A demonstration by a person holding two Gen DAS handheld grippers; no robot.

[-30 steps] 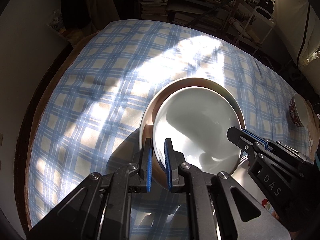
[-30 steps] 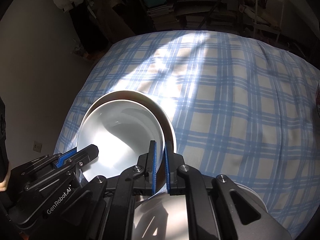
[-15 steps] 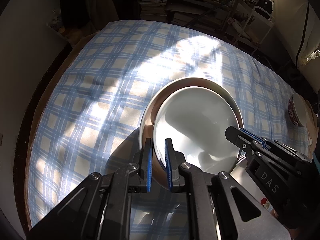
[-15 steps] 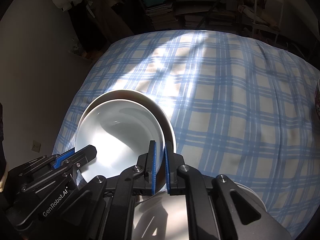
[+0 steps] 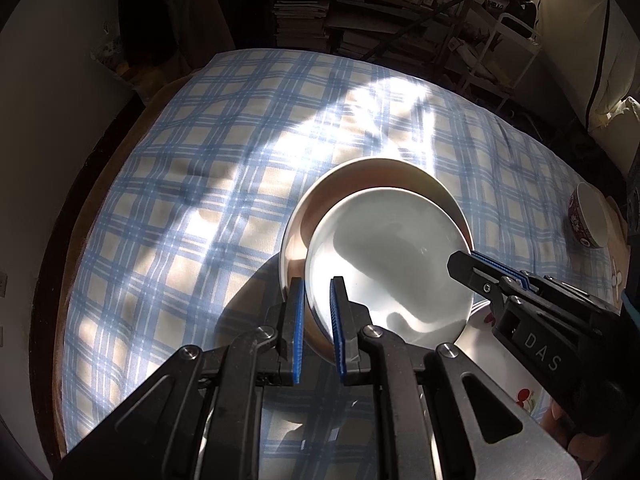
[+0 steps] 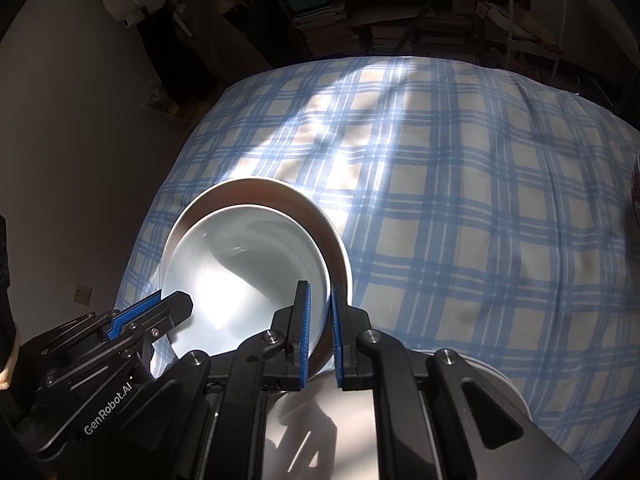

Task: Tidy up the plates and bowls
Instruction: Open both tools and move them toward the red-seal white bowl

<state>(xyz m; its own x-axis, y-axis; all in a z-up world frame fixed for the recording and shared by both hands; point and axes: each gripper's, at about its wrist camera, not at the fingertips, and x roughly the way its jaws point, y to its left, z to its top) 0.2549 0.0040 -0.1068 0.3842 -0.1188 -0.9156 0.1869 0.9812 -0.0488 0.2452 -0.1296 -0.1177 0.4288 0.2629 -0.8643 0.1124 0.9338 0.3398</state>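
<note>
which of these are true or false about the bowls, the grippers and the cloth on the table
1. Two bowls are nested, a white bowl inside a larger bowl. True.
2. The left gripper is empty and wide open. False: its pads pinch the rims of the nested bowls.
3. The right gripper is shut on the bowl rims at the opposite side. True.
4. The tablecloth is plain red. False: it is a blue and cream check.
5. A small patterned bowl sits apart near the table's right edge in the left wrist view. True.
6. A fork lies in the white bowl. False: the bowl holds nothing but shadow and glare.
</note>
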